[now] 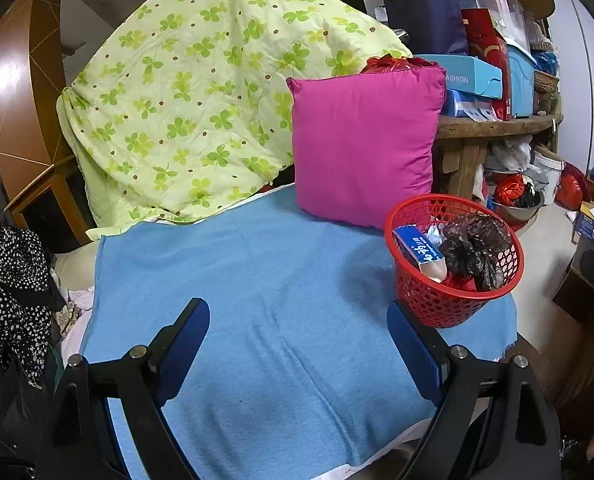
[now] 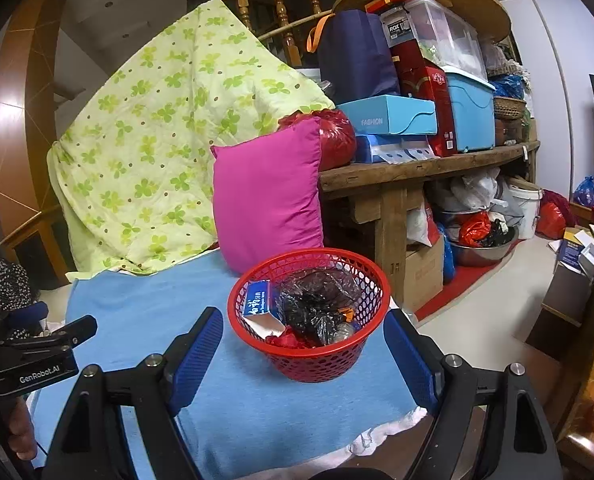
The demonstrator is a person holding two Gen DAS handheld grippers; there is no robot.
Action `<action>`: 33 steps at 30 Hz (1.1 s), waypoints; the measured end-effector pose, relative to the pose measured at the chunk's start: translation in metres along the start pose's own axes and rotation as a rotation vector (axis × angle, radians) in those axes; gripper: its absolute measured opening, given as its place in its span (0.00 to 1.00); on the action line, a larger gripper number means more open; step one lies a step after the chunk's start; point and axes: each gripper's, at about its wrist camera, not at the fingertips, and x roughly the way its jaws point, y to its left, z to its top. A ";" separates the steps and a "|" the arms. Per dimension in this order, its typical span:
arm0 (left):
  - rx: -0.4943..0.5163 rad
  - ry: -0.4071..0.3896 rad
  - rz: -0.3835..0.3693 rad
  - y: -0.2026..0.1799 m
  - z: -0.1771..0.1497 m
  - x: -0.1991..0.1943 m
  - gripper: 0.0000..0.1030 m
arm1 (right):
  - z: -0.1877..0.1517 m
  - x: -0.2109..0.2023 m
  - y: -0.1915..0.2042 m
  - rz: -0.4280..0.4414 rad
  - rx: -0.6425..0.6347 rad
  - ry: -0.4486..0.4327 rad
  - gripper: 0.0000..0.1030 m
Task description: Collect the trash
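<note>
I have both grippers standing wide apart with nothing between the pads. The right gripper point(image 2: 303, 354) looks straight at the red plastic basket point(image 2: 329, 364), which sits just ahead of it on the blue blanket point(image 2: 145, 304), roughly centred between the two fingers. From the left gripper point(image 1: 299, 344) the same basket point(image 1: 437, 308) is ahead and off to the right, just beyond the right-hand finger, near the blanket's edge.

The basket already holds the trash: a blue-and-white carton point(image 2: 259, 302), crumpled black plastic bags point(image 2: 317, 312), a scrap of red plastic point(image 2: 289, 338) and what may be a small metal can, too hidden to be sure. I judge all of it light. The bags are soft and slippery and would bunch under the pads; the carton is thin card and would crush if squeezed hard. The basket is perforated, thin-walled plastic, likely springy, so I would take it by the rim rather than the flexing wall, and keep it level because the soft bedding gives it little support.

Writing I can read: "FASHION" on the pale blue box point(image 2: 385, 120) well beyond the basket, "ROX" on a clear tub's label point(image 2: 395, 28), and "GenRobot.AI" on the left gripper's body. The carton's white characters are too small for me to read.
</note>
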 end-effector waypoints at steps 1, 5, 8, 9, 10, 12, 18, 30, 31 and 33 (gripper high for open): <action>0.000 0.002 -0.001 0.001 0.000 0.001 0.88 | 0.000 0.001 0.000 0.001 0.000 0.001 0.83; -0.001 0.019 -0.007 0.000 -0.001 0.006 0.88 | -0.001 0.004 0.002 0.000 0.003 0.007 0.83; -0.001 0.034 -0.008 0.000 -0.003 0.010 0.88 | -0.004 0.008 0.001 0.000 0.008 0.015 0.83; -0.001 0.041 -0.010 0.000 -0.004 0.012 0.88 | -0.004 0.008 0.001 0.000 0.010 0.017 0.83; -0.001 0.043 -0.011 0.000 -0.005 0.013 0.88 | -0.005 0.009 0.001 0.001 0.012 0.019 0.83; -0.001 0.051 -0.010 -0.001 -0.006 0.016 0.88 | -0.005 0.011 0.001 0.001 0.011 0.022 0.83; -0.004 0.097 -0.037 -0.001 -0.009 0.026 0.88 | -0.005 0.015 0.002 0.003 0.015 0.030 0.83; -0.016 0.170 -0.044 0.001 -0.013 0.043 0.88 | -0.003 0.025 0.006 0.001 0.018 0.048 0.83; -0.015 0.172 -0.043 0.001 -0.013 0.043 0.88 | -0.003 0.025 0.006 0.000 0.019 0.050 0.83; -0.012 0.178 -0.043 0.001 -0.014 0.045 0.88 | -0.004 0.027 0.009 -0.001 0.018 0.056 0.83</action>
